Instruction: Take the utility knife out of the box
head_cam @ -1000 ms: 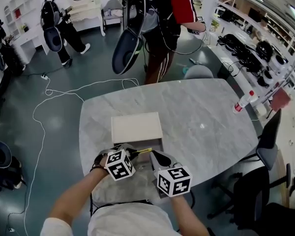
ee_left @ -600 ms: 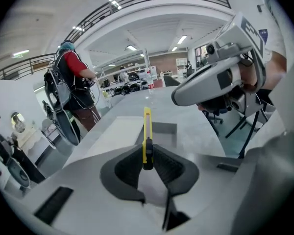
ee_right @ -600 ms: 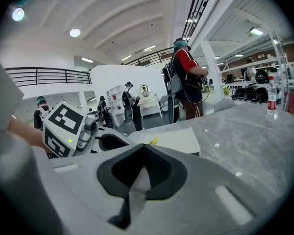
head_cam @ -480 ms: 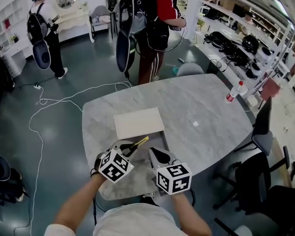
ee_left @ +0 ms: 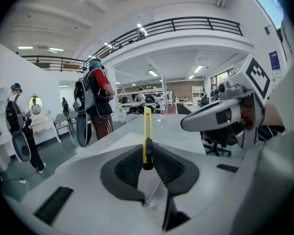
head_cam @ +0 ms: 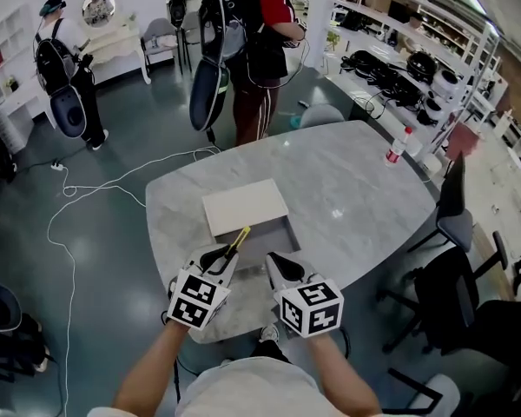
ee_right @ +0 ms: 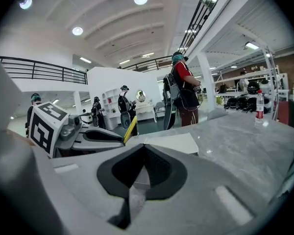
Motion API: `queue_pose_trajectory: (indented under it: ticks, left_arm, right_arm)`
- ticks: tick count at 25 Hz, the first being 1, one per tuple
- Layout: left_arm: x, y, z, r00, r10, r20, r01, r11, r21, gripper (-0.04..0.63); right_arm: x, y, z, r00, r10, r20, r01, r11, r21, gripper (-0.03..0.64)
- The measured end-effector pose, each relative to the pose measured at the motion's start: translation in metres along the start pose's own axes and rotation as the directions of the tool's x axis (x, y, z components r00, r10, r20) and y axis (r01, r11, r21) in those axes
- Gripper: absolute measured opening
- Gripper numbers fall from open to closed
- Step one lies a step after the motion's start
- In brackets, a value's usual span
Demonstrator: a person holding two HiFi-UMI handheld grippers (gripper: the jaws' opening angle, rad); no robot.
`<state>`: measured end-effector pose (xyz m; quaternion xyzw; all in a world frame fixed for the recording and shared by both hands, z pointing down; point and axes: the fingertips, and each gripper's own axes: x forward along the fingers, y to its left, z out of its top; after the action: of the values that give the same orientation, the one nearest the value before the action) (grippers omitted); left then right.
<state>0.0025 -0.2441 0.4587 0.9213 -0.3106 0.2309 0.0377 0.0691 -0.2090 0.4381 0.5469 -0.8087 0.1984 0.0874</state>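
Note:
My left gripper [head_cam: 227,255] is shut on a yellow utility knife [head_cam: 239,239], which sticks out forward and upward from its jaws [ee_left: 147,131]. It is held above the near edge of the grey marble table [head_cam: 365,189], just in front of the flat cream box [head_cam: 245,206] that lies shut-looking on the table. My right gripper [head_cam: 276,266] is beside the left one, shut with nothing between its jaws [ee_right: 143,153]. From the right gripper view the knife [ee_right: 131,129] and the box [ee_right: 174,142] show ahead to the left.
A bottle with a red cap [head_cam: 397,148] stands at the table's far right edge. Two people with backpacks stand beyond the table [head_cam: 252,50], another at far left [head_cam: 61,59]. A white cable [head_cam: 87,189] trails on the floor. Office chairs [head_cam: 456,233] sit to the right.
Both grippers have drawn back toward me and lifted a little, the left one carrying the yellow knife away from the box. The head view has shifted.

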Motion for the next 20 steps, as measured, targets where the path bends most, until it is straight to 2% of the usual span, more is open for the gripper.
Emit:
queue_pose_trajectory:
  ticks: [4,8,15,20]
  left_arm:
    - [-0.025,0.001,-0.004,0.998,0.037,0.060,-0.032,0.996,-0.083,0.060]
    - [-0.050,0.002,-0.010,0.990,0.087,0.116,-0.064,0.980,-0.187,0.060]
    - [-0.076,-0.002,-0.023,0.984,0.117,0.134,-0.085,0.971,-0.225,0.060]
    - [-0.083,-0.004,-0.028,0.985,0.113,0.131,-0.081,0.971,-0.227,0.060]
  right_arm:
    - [-0.011,0.013,-0.005,1.000,-0.019,0.009,0.018,1.000,0.002,0.005]
    - [-0.019,0.027,-0.010,0.999,-0.034,0.021,0.034,0.999,0.001,0.005]
    - [-0.029,0.051,-0.017,0.998,-0.051,0.040,0.052,0.999,-0.017,0.005]
    - [-0.033,0.062,-0.017,0.997,-0.052,0.054,0.053,0.998,-0.017,0.005]
